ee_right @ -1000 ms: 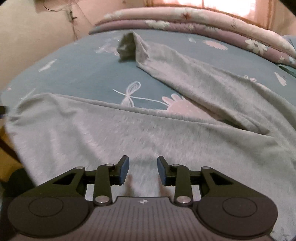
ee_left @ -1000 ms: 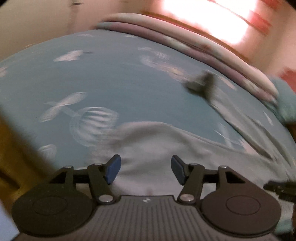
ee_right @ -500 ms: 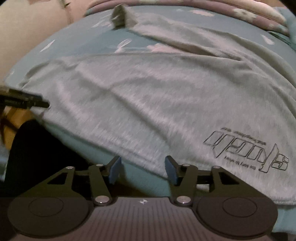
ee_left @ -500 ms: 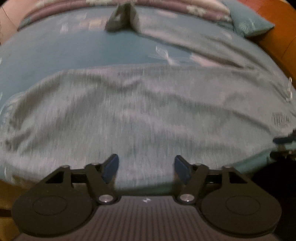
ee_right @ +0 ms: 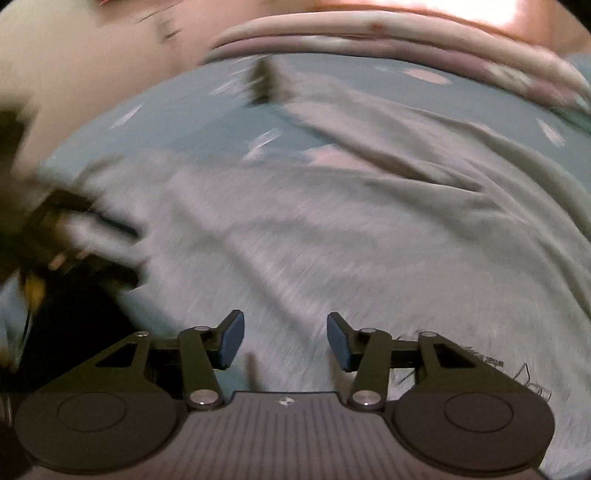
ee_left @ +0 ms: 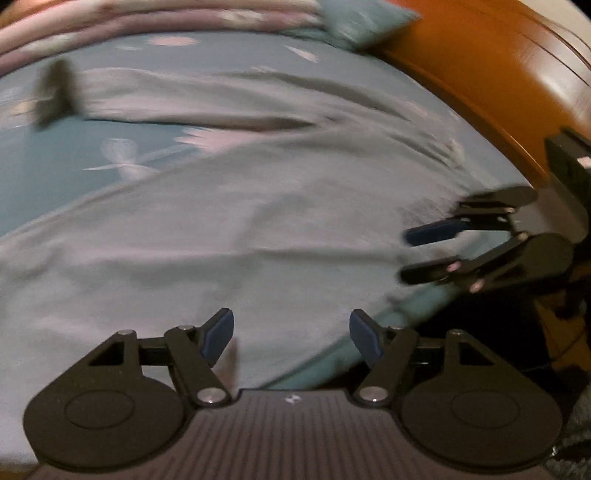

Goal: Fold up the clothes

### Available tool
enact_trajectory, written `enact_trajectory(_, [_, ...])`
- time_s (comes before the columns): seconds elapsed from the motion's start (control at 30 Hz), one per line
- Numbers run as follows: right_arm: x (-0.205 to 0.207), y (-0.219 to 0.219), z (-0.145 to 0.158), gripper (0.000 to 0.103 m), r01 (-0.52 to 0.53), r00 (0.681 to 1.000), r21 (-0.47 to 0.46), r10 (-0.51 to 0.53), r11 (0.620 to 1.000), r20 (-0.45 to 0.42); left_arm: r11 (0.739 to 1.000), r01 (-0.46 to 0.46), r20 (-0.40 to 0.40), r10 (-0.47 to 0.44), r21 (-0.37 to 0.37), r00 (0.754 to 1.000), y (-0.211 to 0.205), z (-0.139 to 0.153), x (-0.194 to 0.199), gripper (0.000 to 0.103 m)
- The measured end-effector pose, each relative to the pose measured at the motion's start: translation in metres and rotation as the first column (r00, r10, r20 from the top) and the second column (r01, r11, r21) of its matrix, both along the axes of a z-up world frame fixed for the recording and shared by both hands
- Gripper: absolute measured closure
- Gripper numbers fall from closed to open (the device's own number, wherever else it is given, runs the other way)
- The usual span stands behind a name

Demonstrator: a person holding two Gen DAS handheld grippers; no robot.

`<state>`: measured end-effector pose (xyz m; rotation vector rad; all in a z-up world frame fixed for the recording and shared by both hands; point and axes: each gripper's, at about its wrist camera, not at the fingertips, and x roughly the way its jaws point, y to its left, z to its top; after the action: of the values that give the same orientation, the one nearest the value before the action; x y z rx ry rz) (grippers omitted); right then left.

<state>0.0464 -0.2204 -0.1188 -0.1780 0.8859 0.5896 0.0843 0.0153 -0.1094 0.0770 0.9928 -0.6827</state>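
both grippers hover over grey trousers (ee_left: 258, 229) on the bed (ee_left: 92, 122): left gripper (ee_left: 291, 334) fingers open and empty, right gripper (ee_right: 285, 339) fingers closing on nothing yet. they may pinch just one layer, leaving the fold crooked.

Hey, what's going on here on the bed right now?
A person is working with a handheld gripper in each hand over a grey long-sleeved garment spread on a blue patterned bedsheet. The left gripper is open above the garment's near edge, holding nothing. The right gripper hovers over the fabric close to its printed lettering; its jaws are closing, with cloth below them but not pinched. No fold is made yet: one sleeve stretches toward the folded pink blankets.
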Motion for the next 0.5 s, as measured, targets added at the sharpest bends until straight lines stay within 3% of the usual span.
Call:
enact_trajectory(0.07, [-0.010,0.005,-0.008,0.069,-0.095,0.995,-0.083,0.097,0.992,0.011,0.998,0.062,0.009,-0.062,0.023,0.998,-0.014,-0.005,-0.002,0.036])
enact_trajectory(0.17, [-0.015,0.008,-0.014,0.069,-0.192,0.980,-0.163,0.199,0.968,0.027,0.989,0.134,0.008,-0.135,0.059,0.991,-0.026,-0.008,-0.003,0.036])
enact_trajectory(0.3, [-0.011,0.013,-0.020,0.068,-0.286,0.955,-0.230,0.297,0.930,0.016,0.980,0.145,-0.033,-0.142,0.133,0.989,-0.033,-0.019,-0.004,0.036])
enact_trajectory(0.37, [-0.005,0.012,-0.012,0.068,-0.298,0.951,-0.223,0.309,0.928,0.013,0.984,0.125,-0.040,-0.121,0.124,0.992,-0.030,-0.019,-0.003,0.036])
enact_trajectory(0.43, [0.004,0.006,0.003,0.068,-0.262,0.955,-0.208,0.283,0.943,0.083,0.990,0.103,-0.017,-0.102,0.092,0.995,-0.028,-0.009,-0.003,0.036])
enact_trajectory(0.5, [0.030,-0.005,0.015,0.068,-0.180,0.976,-0.155,0.195,0.972,0.094,0.995,0.086,0.031,-0.087,0.043,0.996,-0.027,0.003,-0.001,0.034])
